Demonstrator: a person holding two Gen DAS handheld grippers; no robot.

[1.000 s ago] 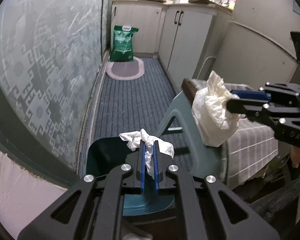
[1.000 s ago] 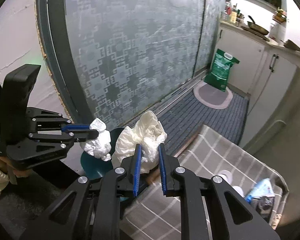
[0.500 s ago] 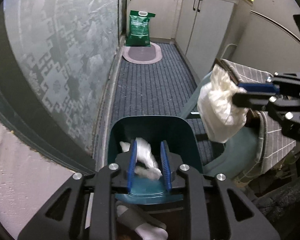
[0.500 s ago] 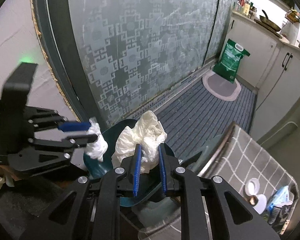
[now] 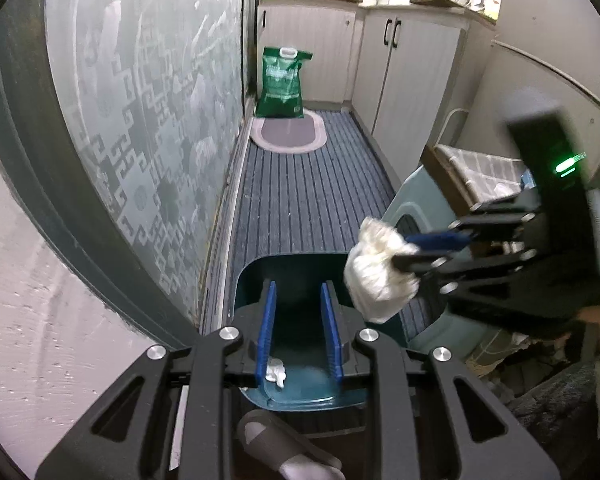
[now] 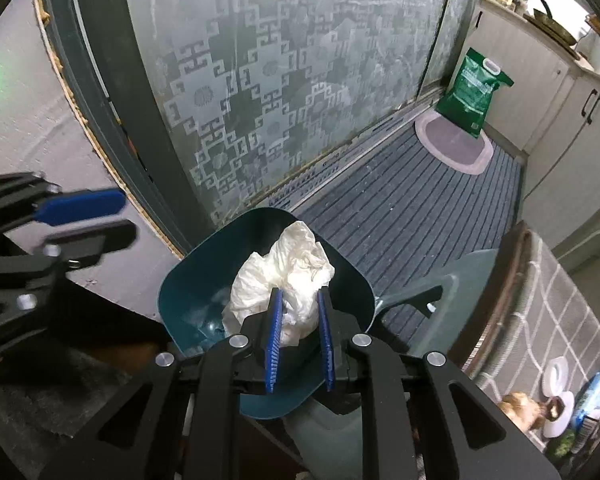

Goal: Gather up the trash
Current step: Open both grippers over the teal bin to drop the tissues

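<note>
Hanging over the teal trash bin (image 6: 188,300), the crumpled white paper wad (image 6: 284,284) is clamped between the blue pads of the right hand-held gripper (image 6: 298,344). A small white scrap (image 5: 275,372) lies on the bin's bottom. At nine o'clock of the bin in the right wrist view, the left hand-held gripper (image 5: 298,332) stands spread apart, gripping nothing.

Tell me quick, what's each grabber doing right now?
Left gripper: open, holding nothing, above the teal bin.
Right gripper: closed on the crumpled white tissue, over the bin.
</note>
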